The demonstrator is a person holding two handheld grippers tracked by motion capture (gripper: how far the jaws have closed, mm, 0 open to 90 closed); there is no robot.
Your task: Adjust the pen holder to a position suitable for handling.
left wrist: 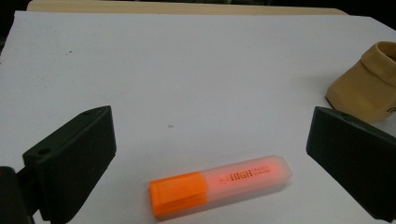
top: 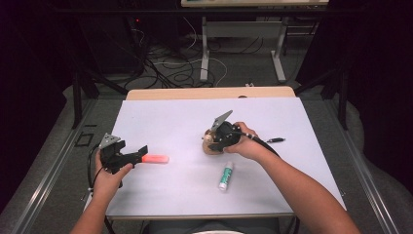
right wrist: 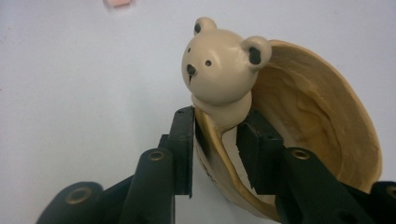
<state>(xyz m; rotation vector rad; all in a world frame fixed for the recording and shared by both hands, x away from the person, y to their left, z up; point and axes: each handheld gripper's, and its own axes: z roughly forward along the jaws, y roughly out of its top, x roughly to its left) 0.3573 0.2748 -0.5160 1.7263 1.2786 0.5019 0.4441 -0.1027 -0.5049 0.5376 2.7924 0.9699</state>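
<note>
A tan bowl (right wrist: 308,116) with a small bear figure (right wrist: 219,60) on its rim sits mid-table (top: 210,145). My right gripper (right wrist: 215,140) straddles that rim just below the bear, one jaw outside and one inside. A sliver of table shows between the rim and the inner pad, so the jaws stand slightly open. At the left an orange highlighter (left wrist: 219,184) lies flat on the white tabletop (top: 156,159). My left gripper (left wrist: 210,140) stands wide open just short of its capped end, touching nothing (top: 139,155).
A white-and-green glue stick (top: 226,176) lies in front of the right hand. To the right of that hand lies a black pen (top: 275,140). The white table (top: 170,117) ends at a wooden strip at the back. Beyond are cables and table legs on the floor.
</note>
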